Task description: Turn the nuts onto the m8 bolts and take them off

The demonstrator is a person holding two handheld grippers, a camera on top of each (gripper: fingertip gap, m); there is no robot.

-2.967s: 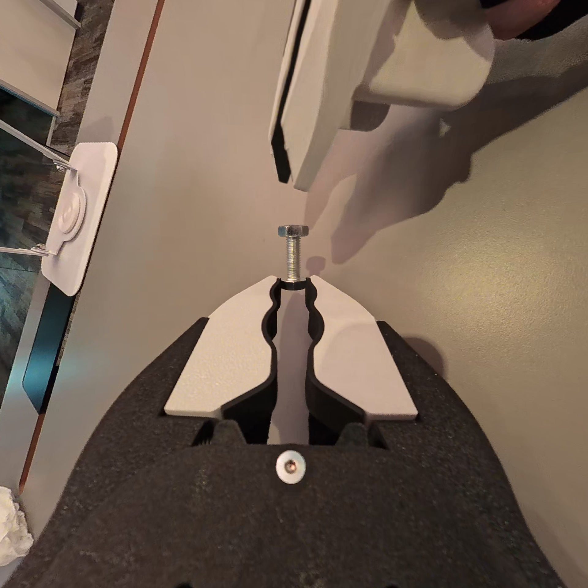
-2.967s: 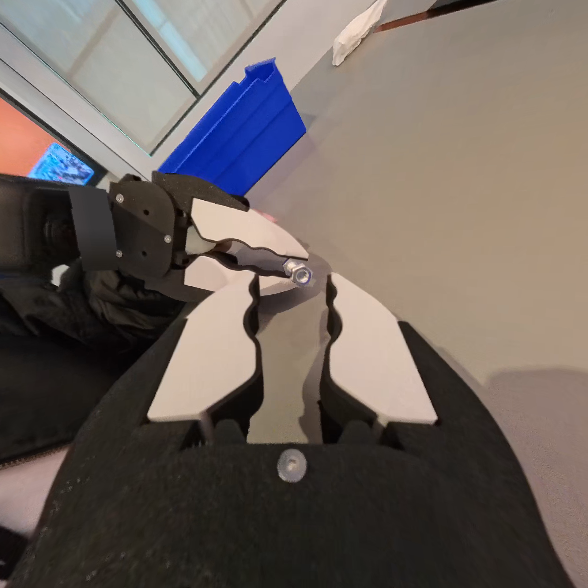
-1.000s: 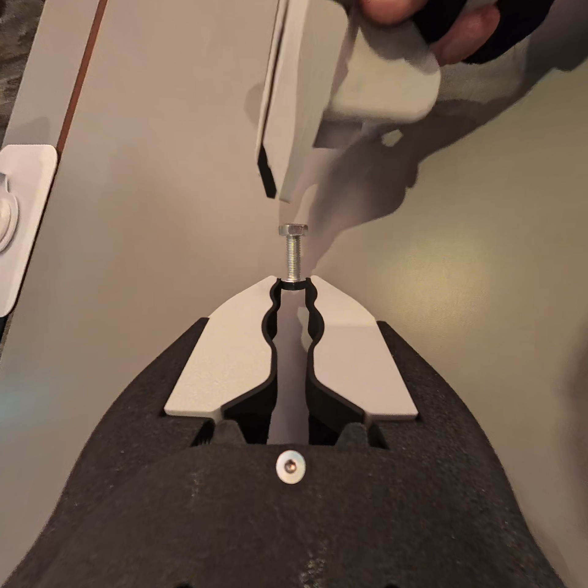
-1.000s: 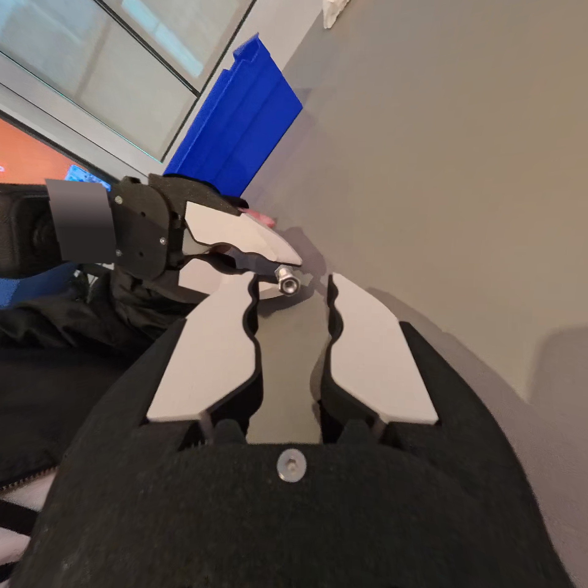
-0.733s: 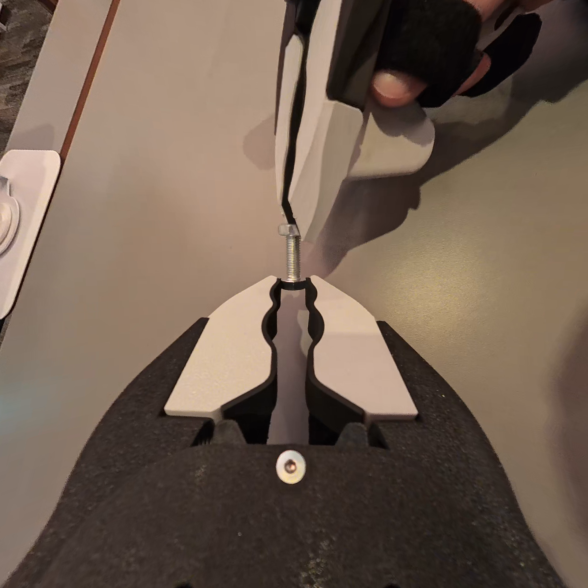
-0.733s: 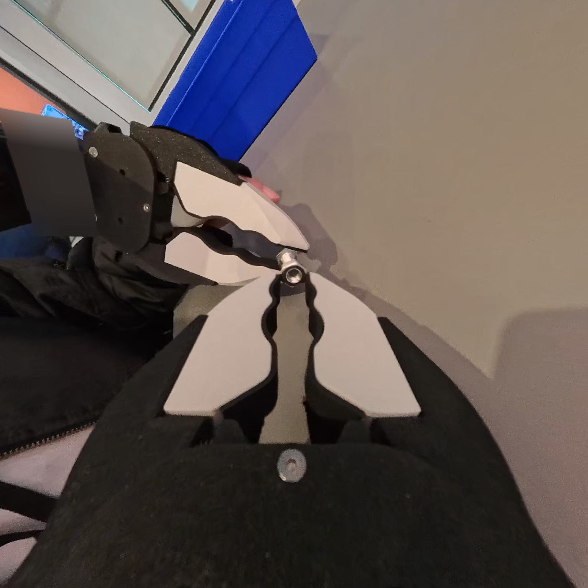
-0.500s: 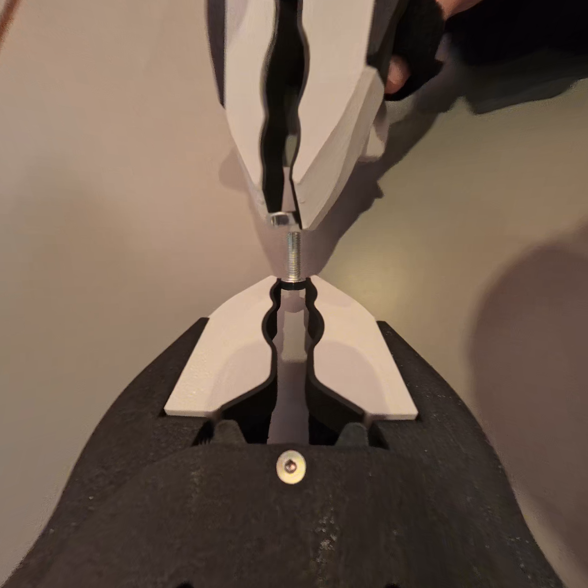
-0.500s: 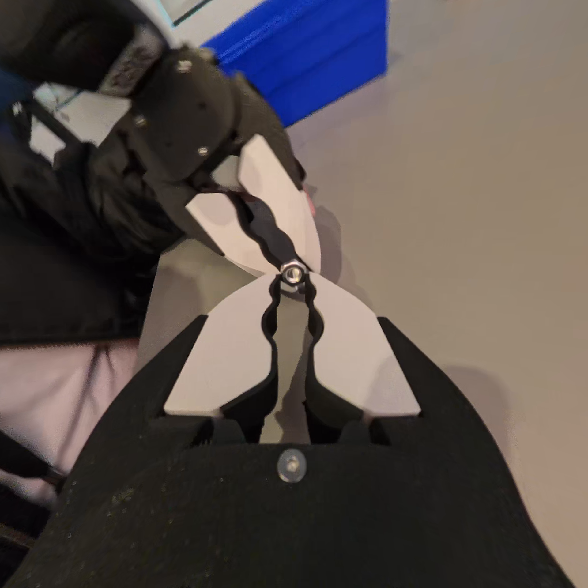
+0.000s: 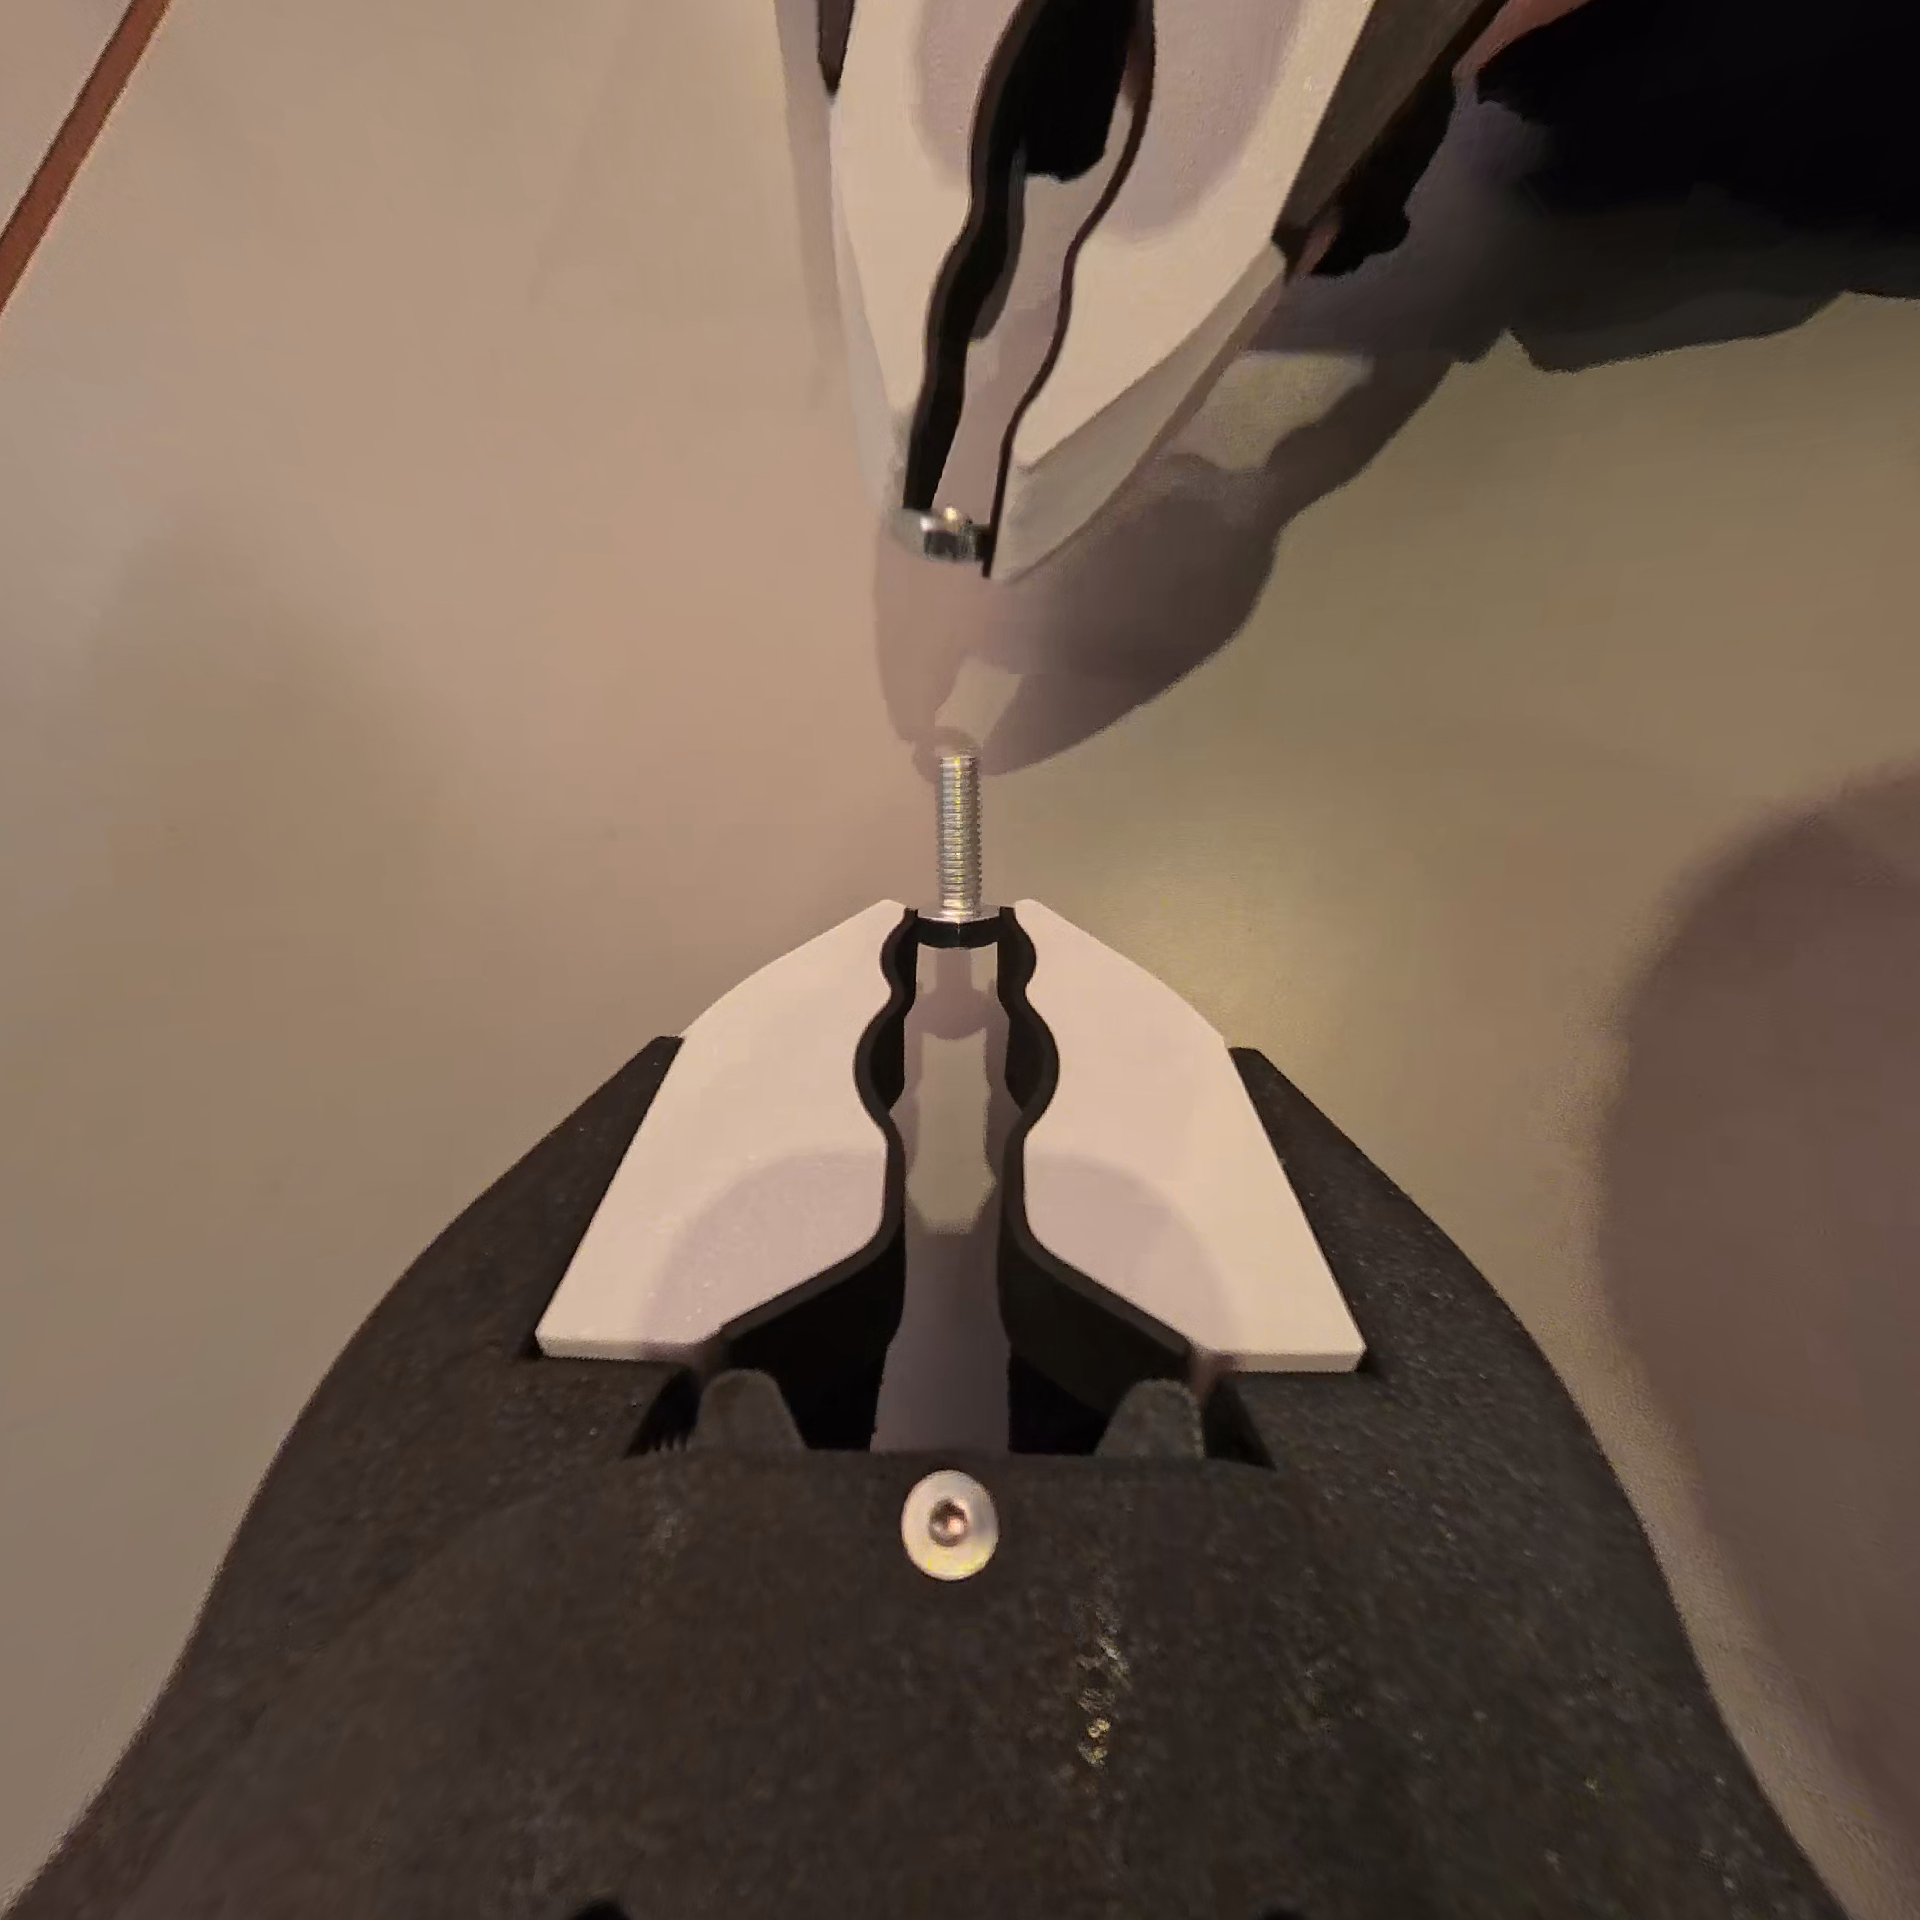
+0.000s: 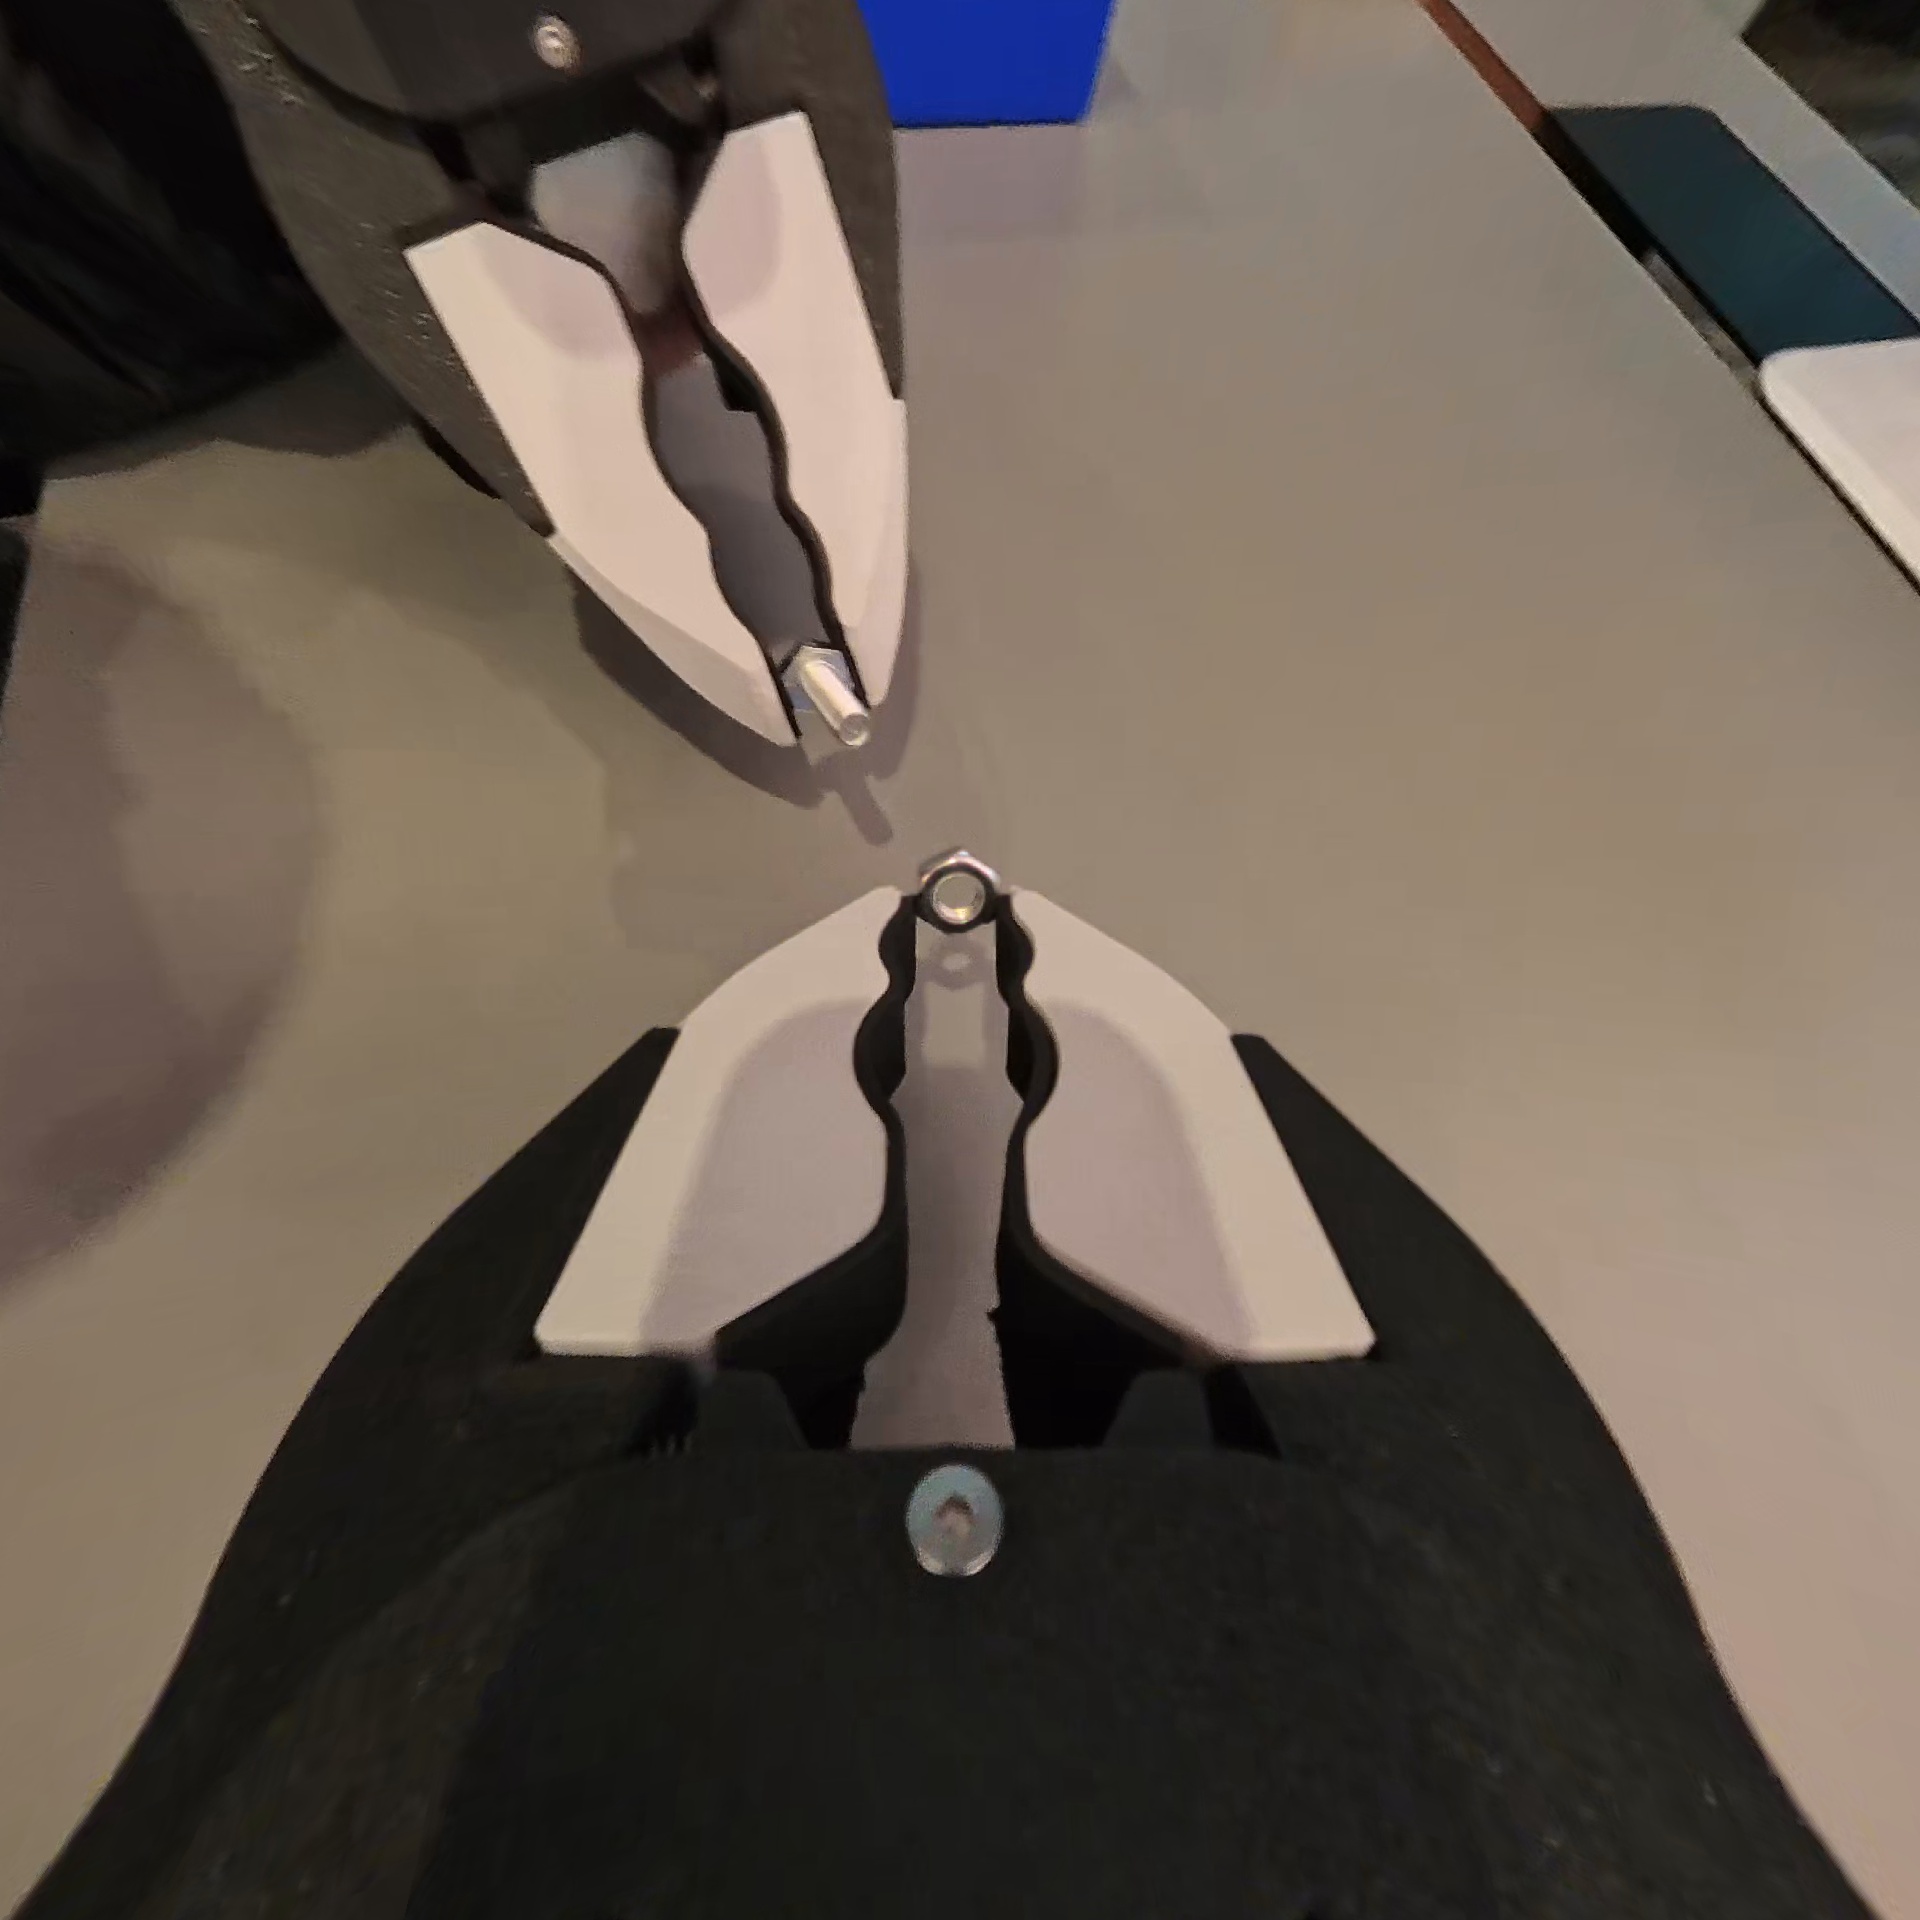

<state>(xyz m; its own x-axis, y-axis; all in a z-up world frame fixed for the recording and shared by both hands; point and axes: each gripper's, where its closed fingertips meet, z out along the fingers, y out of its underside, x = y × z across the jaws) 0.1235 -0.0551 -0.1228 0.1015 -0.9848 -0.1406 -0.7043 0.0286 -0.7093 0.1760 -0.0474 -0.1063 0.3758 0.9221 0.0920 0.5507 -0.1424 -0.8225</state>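
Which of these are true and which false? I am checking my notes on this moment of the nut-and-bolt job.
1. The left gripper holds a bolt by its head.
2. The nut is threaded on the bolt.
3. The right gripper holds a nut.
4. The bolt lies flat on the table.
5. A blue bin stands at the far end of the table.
1. True: the left gripper clamps the head of the bolt, thread pointing out.
2. False: the nut is clear of the bolt, with table showing between them.
3. True: the right gripper pinches the nut at its fingertips.
4. False: the bolt is held above the table.
5. True: the blue bin stands there.
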